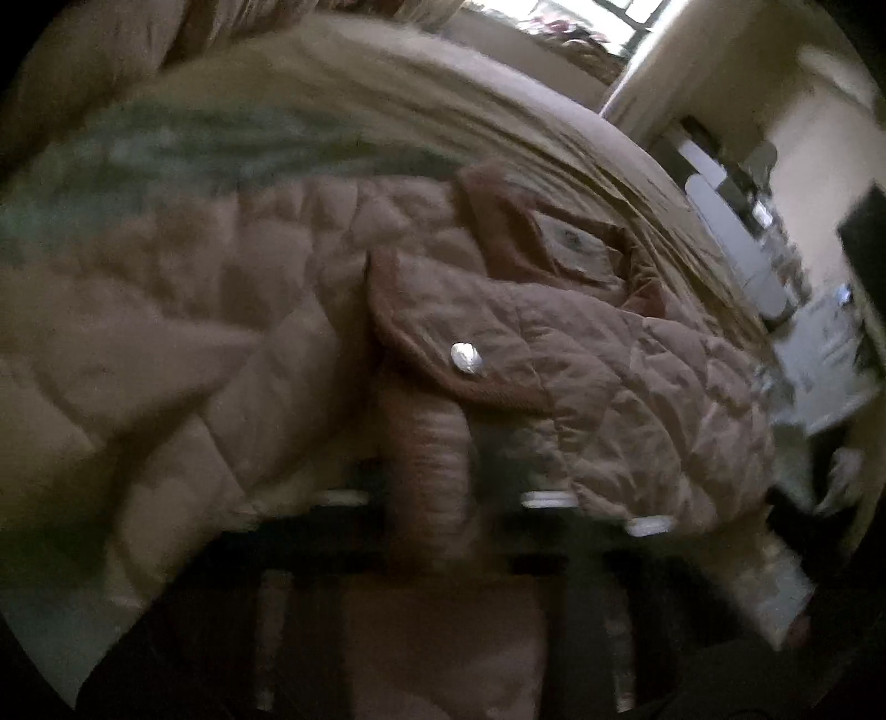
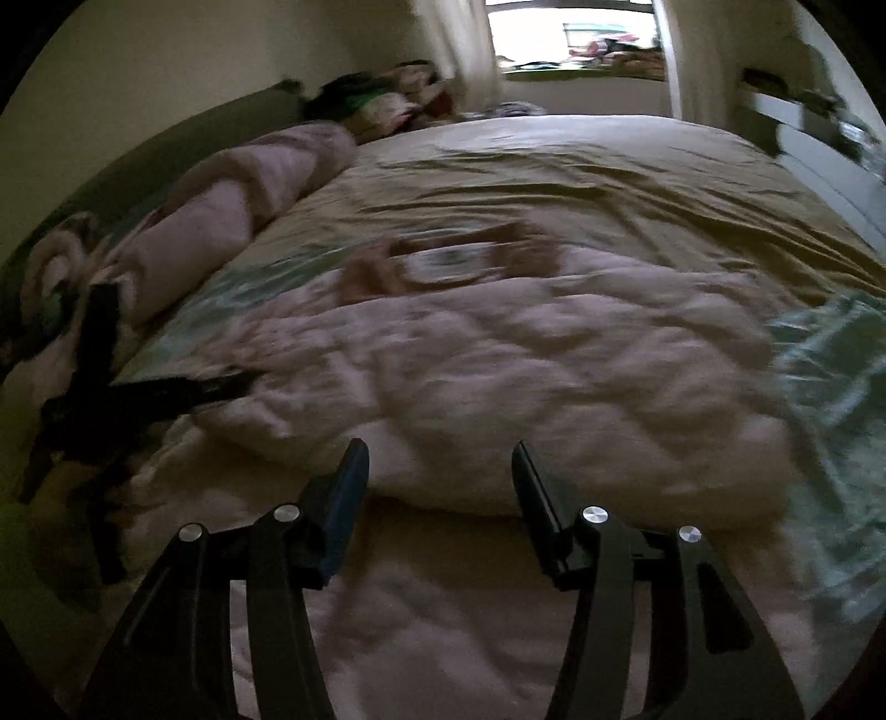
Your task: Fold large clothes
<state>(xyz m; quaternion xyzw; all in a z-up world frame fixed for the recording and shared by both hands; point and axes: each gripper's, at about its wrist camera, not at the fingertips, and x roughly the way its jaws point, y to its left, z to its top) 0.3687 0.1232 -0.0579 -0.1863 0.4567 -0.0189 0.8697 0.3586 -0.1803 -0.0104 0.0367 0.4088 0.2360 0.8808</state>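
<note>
Between our half-open, empty right gripper (image 2: 437,487) fingers the quilted jacket (image 2: 498,376) starts, spread sideways across the bed (image 2: 609,183), collar far; at its left edge our left gripper (image 2: 166,387), nearer, reads clamped, seemingly on a ribbed cuff (image 1: 432,465).

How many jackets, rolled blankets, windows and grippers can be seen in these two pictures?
Jacket: 1
Rolled blanket: 1
Window: 1
Grippers: 2 (left gripper, right gripper)
Total: 5
</note>
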